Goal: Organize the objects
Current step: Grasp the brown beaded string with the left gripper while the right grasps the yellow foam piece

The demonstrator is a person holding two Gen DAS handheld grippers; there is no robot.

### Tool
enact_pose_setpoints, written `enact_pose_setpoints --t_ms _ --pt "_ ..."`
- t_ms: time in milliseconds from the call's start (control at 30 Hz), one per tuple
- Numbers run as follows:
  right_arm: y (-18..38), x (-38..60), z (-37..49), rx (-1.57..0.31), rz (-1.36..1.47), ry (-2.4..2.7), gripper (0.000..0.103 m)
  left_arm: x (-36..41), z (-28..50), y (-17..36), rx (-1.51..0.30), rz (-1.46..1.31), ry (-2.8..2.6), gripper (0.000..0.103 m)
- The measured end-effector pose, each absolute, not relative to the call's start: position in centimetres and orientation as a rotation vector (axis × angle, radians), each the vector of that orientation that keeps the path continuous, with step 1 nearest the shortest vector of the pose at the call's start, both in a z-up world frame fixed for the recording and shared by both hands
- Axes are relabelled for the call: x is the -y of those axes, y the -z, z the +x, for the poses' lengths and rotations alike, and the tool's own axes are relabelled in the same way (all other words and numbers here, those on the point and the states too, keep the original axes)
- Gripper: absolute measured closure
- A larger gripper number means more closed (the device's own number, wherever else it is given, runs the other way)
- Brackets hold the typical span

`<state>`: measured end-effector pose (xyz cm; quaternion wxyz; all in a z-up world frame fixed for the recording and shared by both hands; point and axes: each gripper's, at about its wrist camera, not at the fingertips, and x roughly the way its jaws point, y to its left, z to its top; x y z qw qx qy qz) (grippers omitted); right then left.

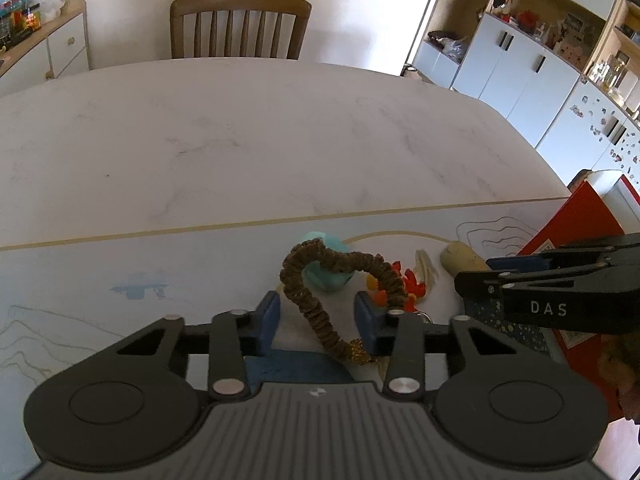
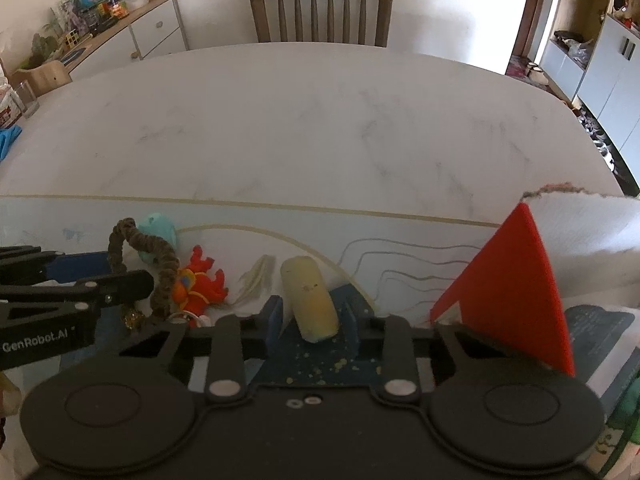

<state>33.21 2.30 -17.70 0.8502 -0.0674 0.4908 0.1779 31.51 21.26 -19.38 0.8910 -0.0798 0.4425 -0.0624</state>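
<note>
A brown scrunchie loop [image 1: 332, 280] lies on the pale mat, passing between the blue fingers of my left gripper [image 1: 316, 318], which is open around it. It also shows in the right wrist view [image 2: 160, 264]. Behind it lie a teal plush [image 1: 324, 274], a red-orange toy [image 2: 200, 280] and a cream clip [image 2: 256, 276]. A yellow cylinder [image 2: 310, 300] lies between the fingers of my right gripper [image 2: 312, 320], which is open around it without clear contact.
A red box [image 2: 516, 280] stands open at the right, beside printed paper. The pale mat [image 1: 100, 280] covers the near part of the white marble table [image 1: 240, 140]. A wooden chair [image 1: 240, 24] stands at the far side.
</note>
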Motion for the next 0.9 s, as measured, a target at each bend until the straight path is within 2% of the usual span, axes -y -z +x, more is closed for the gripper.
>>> enact_pose_setpoints --t_ms 100,200,300,533,900 --pt "17.9 -2.4 33.2 -1.028 -0.154 -0.368 0.077 -21.1 31.6 19.2 -0.919 -0.163 0.129 0.073" --pt "18.0 -2.6 33.1 -1.025 -0.164 -0.368 0.079 -20.9 31.4 19.0 -0.919 -0.142 0.127 0.086" --pt "18.0 -2.5 32.9 -1.024 -0.171 -0.38 0.079 -20.7 31.1 18.7 -0.911 -0.13 0.12 0.091" --pt "17.2 -2.1 31.5 -1.011 -0.161 -0.404 0.081 -20.5 30.5 17.8 -0.886 -0.139 0.128 0.096" --pt "13.8 -0.4 28.0 -1.005 -0.094 -0.471 0.084 -19.7 27.7 14.7 -0.856 -0.14 0.173 0.096"
